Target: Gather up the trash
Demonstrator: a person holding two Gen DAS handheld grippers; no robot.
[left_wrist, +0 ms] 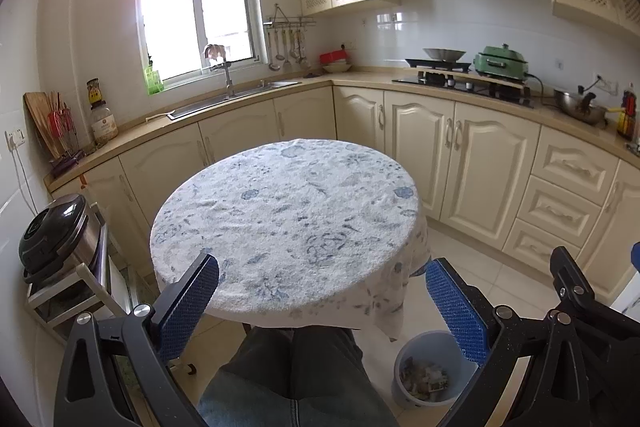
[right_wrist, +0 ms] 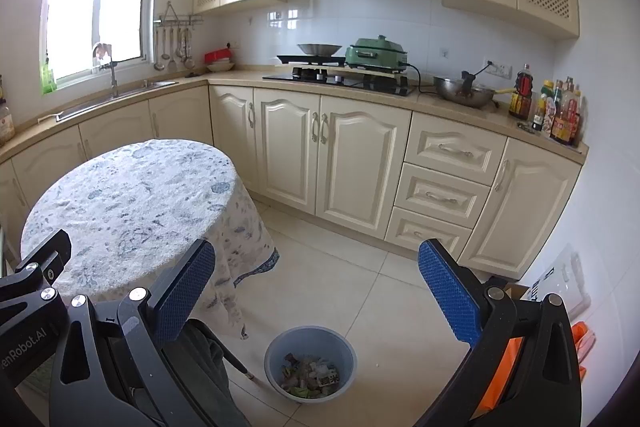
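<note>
In the left wrist view, the right finger pad (left_wrist: 456, 311) covers the right rim of the bin (left_wrist: 408, 375), and the bench cloth (left_wrist: 384, 307) hides its far edge. The scraps (right_wrist: 310, 375) inside are too small to identify. The person's legs (left_wrist: 292, 379) run off the bottom edge; bottle labels (right_wrist: 560, 115) on the far right are unreadable

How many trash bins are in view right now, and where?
1. A blue-grey trash bin stands on the floor tiles beside the cloth-covered round table, already holding scraps. Both grippers are open and empty. Another bin could be hidden behind the table.
</note>
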